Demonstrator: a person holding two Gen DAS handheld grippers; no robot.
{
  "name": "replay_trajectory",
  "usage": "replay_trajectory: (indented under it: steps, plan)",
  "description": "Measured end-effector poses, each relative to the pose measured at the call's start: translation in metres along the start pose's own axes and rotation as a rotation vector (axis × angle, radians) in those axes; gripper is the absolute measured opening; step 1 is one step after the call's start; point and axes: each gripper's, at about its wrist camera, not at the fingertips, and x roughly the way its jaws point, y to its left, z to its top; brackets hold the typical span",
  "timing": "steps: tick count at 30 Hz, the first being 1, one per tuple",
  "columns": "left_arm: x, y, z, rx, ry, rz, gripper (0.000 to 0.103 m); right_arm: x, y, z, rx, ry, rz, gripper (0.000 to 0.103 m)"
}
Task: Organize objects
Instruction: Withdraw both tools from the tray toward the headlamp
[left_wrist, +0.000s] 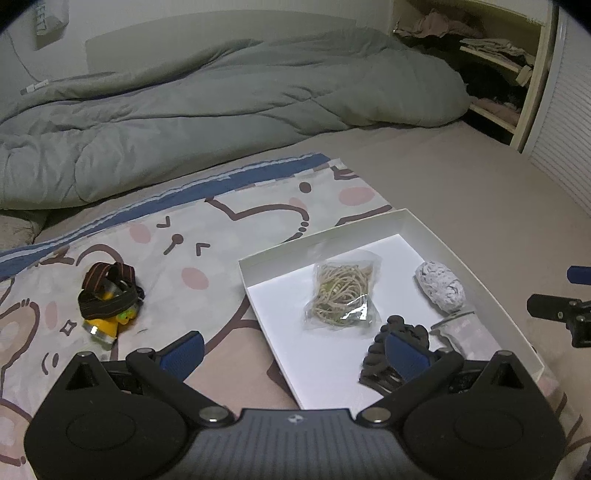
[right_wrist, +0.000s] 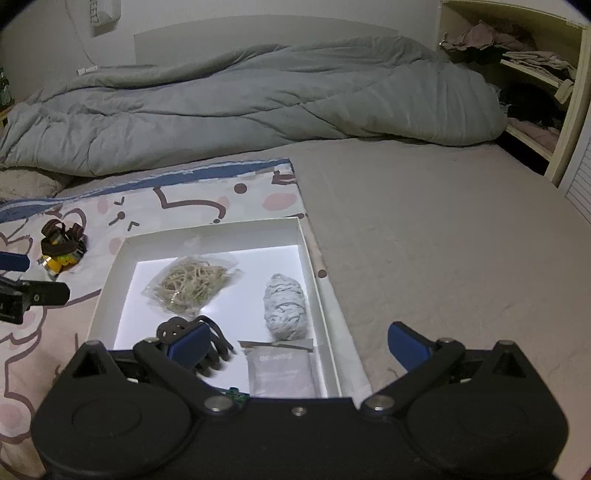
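Four items are gathered in the white box (right_wrist: 306, 254) on the bed: a bag of rubber bands (right_wrist: 192, 282), a grey wad (right_wrist: 284, 308), a dark hair clip (right_wrist: 218, 338) and a pouch (right_wrist: 282, 371). One headlamp (left_wrist: 109, 301) is left outside on the patterned mat (left_wrist: 207, 229), presumably to be boxed next. Both the left claw (left_wrist: 293, 349) and the right claw (right_wrist: 299, 347) are spread wide, nothing gripped.

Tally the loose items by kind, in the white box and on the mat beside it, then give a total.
Bag of rubber bands: 1
Grey-white wrapped bundle: 1
Black claw hair clip: 1
Flat pouch: 1
Headlamp with strap, outside the white box: 1
Total: 5
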Motion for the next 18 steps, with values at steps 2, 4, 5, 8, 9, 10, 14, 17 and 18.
replay_trajectory:
  steps: [2, 4, 5, 8, 9, 10, 14, 17, 18]
  plan:
    - [-0.007, 0.002, -0.003, 0.0, -0.013, -0.006, 0.103, -0.005, 0.002, -0.002, 0.011, -0.009, 0.003, 0.103]
    - [-0.013, 0.004, -0.007, 0.002, -0.025, -0.012, 0.103, -0.009, 0.003, -0.004, 0.018, -0.016, 0.006, 0.103]
    - [-0.016, 0.005, -0.009, 0.003, -0.031, -0.014, 0.103, -0.011, 0.004, -0.005, 0.022, -0.019, 0.007, 0.103]
    - [-0.022, 0.009, -0.013, 0.005, -0.051, -0.02, 0.103, -0.015, 0.006, -0.006, 0.031, -0.029, 0.01, 0.103]
    - [-0.023, 0.01, -0.014, 0.005, -0.058, -0.021, 0.103, -0.016, 0.007, -0.007, 0.031, -0.033, 0.013, 0.103]
    - [-0.024, 0.012, -0.015, 0.003, -0.066, -0.024, 0.103, -0.017, 0.008, -0.007, 0.029, -0.037, 0.017, 0.103]
    - [-0.026, 0.016, -0.016, 0.0, -0.073, -0.032, 0.103, -0.018, 0.012, -0.006, 0.03, -0.048, 0.016, 0.103]
    - [-0.027, 0.02, -0.019, -0.003, -0.076, -0.034, 0.103, -0.017, 0.016, -0.006, 0.03, -0.049, 0.015, 0.103]
    - [-0.027, 0.022, -0.019, -0.007, -0.075, -0.035, 0.103, -0.017, 0.017, -0.005, 0.03, -0.049, 0.016, 0.103]
